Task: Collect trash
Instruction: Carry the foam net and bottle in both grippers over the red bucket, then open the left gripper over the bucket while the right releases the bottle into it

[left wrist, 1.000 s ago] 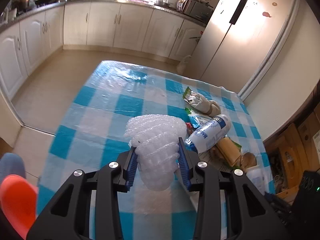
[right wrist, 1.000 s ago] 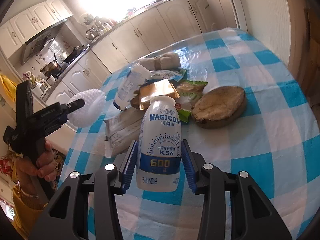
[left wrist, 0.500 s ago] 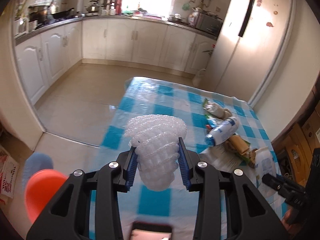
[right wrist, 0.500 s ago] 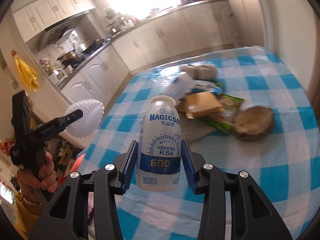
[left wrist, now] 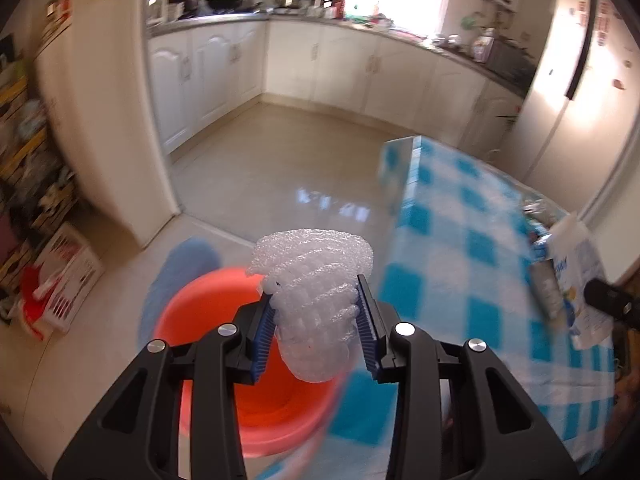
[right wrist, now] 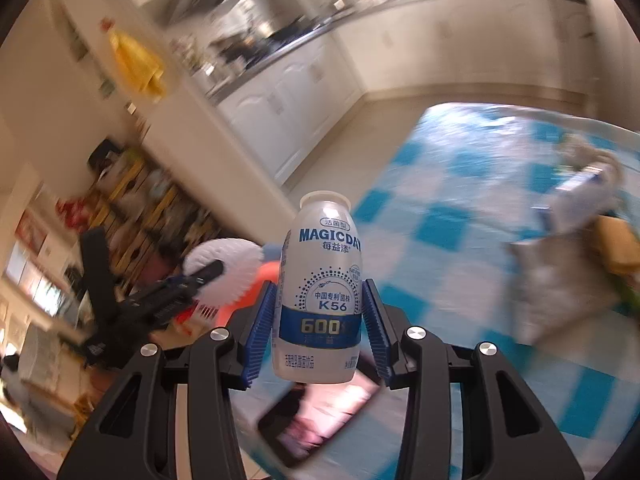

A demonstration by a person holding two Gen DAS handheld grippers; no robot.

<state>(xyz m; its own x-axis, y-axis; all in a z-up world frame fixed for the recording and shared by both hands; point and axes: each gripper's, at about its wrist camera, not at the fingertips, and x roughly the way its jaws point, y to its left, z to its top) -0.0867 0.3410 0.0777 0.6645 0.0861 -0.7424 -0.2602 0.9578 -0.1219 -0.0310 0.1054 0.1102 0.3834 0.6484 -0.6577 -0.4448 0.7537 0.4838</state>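
Gripping a white foam net sleeve (left wrist: pixel 316 304) between its blue pads (left wrist: pixel 263 334), the left gripper (left wrist: pixel 316 328) hangs over a red plastic basin (left wrist: pixel 208 320) that stands on the tiled floor (left wrist: pixel 280 168), just off the near left corner of the table with the blue-and-white checked cloth (left wrist: pixel 460 248). Its jaws are clenched on the lower half of the sleeve, whose wider top flares above the pads. The right gripper (right wrist: pixel 318 324) clamps a white bottle marked MAGICDAY (right wrist: pixel 322 296) upright, jaws pressed against the blue band of the label, above the table's near left edge. A dark phone (right wrist: pixel 316 420) lies on the cloth just under the bottle. From the right wrist view the sleeve (right wrist: pixel 228 268) shows to the left of the bottle, off the table. More litter, blurred, lies toward the far right side of the cloth (right wrist: pixel 480 240): a second white bottle (right wrist: pixel 576 196), a crumpled grey wrapper (right wrist: pixel 560 280) and a brownish packet (right wrist: pixel 620 248).
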